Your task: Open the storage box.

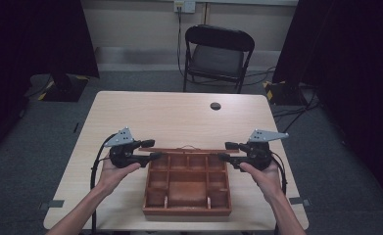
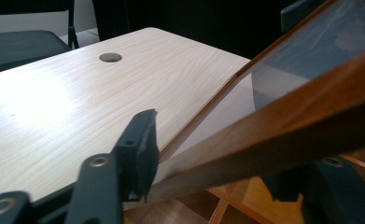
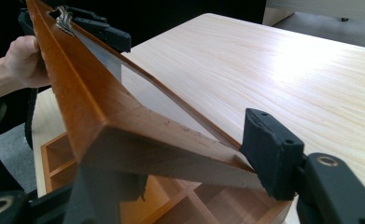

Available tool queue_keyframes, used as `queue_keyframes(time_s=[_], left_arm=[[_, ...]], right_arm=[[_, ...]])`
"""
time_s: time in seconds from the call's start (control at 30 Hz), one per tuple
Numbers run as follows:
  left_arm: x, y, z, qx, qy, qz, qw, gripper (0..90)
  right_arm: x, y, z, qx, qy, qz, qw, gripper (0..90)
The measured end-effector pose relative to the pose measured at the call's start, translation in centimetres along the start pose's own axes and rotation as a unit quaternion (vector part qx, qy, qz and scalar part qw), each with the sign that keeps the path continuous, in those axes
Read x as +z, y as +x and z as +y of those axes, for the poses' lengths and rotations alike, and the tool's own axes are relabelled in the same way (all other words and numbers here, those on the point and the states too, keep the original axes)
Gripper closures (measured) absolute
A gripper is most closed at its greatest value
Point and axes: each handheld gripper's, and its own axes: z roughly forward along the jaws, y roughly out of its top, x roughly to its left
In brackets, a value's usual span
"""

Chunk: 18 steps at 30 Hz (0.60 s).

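A wooden box (image 1: 155, 205) with several open compartments sits near the table's front edge. Its lid (image 1: 194, 150), a wooden frame around a glass pane, stands raised at the box's far side. My left gripper (image 1: 155, 149) is shut on the lid's left side rail. My right gripper (image 1: 224, 151) is shut on the right one. In the left gripper view the frame (image 2: 283, 135) runs between the two jaws of the gripper (image 2: 217, 172). The right gripper view shows the frame (image 3: 101, 112) clamped in the gripper (image 3: 189, 172), a metal clasp (image 3: 64, 18) on it, and the left gripper (image 3: 101, 30) beyond.
The light wooden table (image 1: 179, 117) is bare behind the box apart from a round cable hole (image 1: 215, 105). A black folding chair (image 1: 217, 56) stands past the far edge. Dark curtains hang on both sides, and cables lie on the grey floor.
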Motion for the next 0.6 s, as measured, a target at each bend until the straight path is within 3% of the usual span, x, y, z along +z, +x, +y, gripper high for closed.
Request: queue_keyframes(time_s=[0.6], left_arm=[[0.43,0.91,0.62,0.005,0.01,0.002,0.9999,52.7]], right_arm=[[0.47,-0.73,0.46,0.011,-0.017,-0.009,0.9998,45.1]])
